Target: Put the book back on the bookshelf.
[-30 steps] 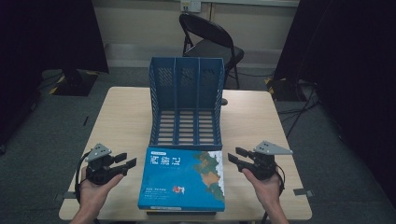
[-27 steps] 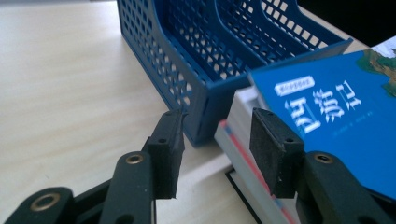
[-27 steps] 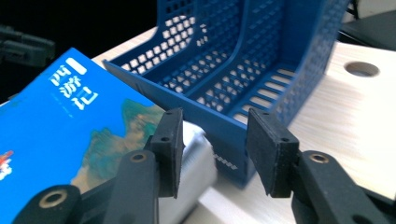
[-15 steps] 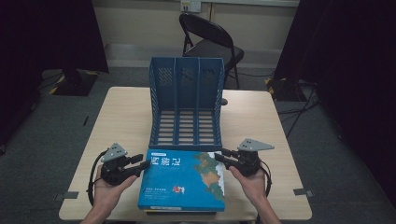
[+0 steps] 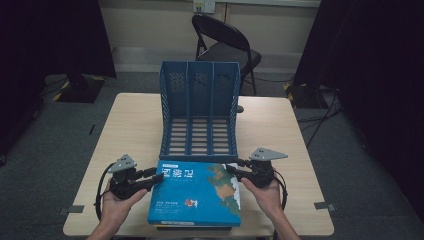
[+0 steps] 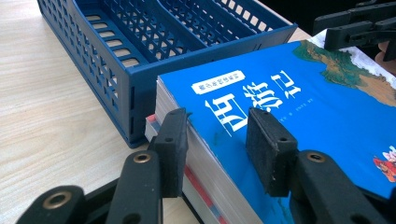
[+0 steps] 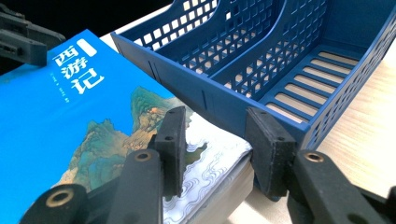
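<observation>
From the high view we saw the thick book with a glossy blue cover [image 5: 195,196] lying flat at the near edge of the pale wooden table [image 5: 130,130], on top of a second book whose dark edge barely showed beneath it. Just beyond its far edge stood the blue plastic three-slot file rack [image 5: 200,112], with a black folding chair [image 5: 225,45] behind the table.

The left gripper [image 5: 155,175] met the book's far left corner and the right gripper [image 5: 232,167] its far right corner. From above we could not tell how the jaws sat on the book.

The left gripper view settled that: its jaws straddled the corner of the blue book [image 6: 299,121], one pad over the cover and one beside the page edges, with the red-striped lower book [image 6: 196,186] visible underneath. The jaws had just been closing. The right gripper view showed one jaw over the cover [image 7: 84,130] and the other below the page edge beside the rack's front wall [image 7: 224,102], having just opened a little. In neither view could we make out whether the pads pressed the book.
</observation>
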`<move>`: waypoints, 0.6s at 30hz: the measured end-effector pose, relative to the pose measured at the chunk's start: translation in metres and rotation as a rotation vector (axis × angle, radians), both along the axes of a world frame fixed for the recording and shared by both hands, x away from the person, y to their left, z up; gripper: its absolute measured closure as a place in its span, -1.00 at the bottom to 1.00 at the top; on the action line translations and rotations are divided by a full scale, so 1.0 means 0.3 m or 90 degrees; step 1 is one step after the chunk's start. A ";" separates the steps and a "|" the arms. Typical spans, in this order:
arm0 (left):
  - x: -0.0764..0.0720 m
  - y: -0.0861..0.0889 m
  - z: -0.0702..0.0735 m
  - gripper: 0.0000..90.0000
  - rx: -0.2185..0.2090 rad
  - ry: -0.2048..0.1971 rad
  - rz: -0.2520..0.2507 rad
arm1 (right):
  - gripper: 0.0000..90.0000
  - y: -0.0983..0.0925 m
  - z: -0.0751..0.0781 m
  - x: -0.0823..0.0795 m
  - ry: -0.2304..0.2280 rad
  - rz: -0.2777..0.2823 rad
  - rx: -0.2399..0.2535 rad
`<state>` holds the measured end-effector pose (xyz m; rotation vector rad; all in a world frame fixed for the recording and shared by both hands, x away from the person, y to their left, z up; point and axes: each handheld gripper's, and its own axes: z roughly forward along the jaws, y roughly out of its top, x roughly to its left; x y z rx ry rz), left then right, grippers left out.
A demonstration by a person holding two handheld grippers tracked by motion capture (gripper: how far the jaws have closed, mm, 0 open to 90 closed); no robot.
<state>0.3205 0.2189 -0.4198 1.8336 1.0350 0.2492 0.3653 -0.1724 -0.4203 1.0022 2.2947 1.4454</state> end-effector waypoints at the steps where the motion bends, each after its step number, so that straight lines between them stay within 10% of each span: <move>1: 0.002 0.000 0.000 0.31 0.000 0.001 0.000 | 0.38 0.001 0.003 -0.002 -0.001 0.002 -0.004; 18: 0.038 -0.030 0.008 0.42 0.002 0.010 -0.019 | 0.43 -0.035 0.014 -0.094 0.003 0.013 -0.024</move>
